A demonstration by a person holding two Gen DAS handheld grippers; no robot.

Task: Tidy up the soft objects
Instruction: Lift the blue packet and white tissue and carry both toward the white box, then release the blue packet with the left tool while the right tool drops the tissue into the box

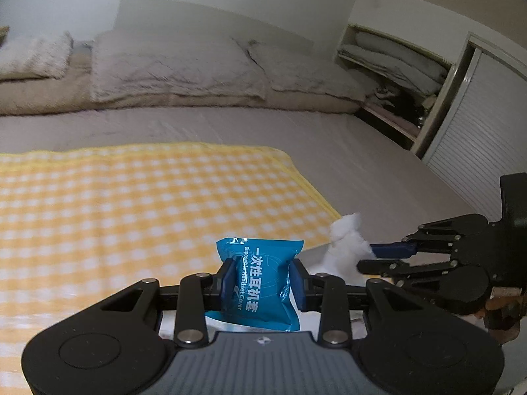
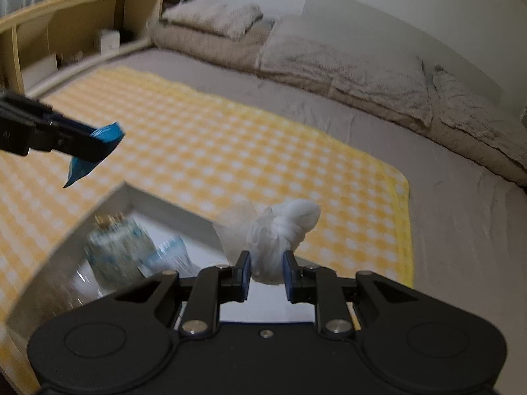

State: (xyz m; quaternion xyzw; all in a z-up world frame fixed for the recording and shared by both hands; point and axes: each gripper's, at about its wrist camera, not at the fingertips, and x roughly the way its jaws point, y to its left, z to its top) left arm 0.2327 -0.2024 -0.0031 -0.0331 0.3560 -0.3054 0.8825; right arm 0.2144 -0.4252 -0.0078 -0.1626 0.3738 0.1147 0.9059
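My left gripper (image 1: 262,278) is shut on a blue packet of disposable headset covers (image 1: 260,276) and holds it up over the yellow checked cloth (image 1: 131,204). It shows at the left of the right wrist view (image 2: 98,146) with the blue packet (image 2: 95,151). My right gripper (image 2: 266,271) is shut on a white mesh bath pouf (image 2: 273,227) above the corner of a white box (image 2: 138,197). In the left wrist view the right gripper (image 1: 372,256) holds the white pouf (image 1: 346,240) at the right.
The white box holds blurred packets (image 2: 122,247). The cloth lies on a grey bed (image 1: 329,138) with pillows (image 1: 171,65) at its head. A wooden shelf unit (image 2: 66,26) stands at left, an open closet (image 1: 395,75) at right.
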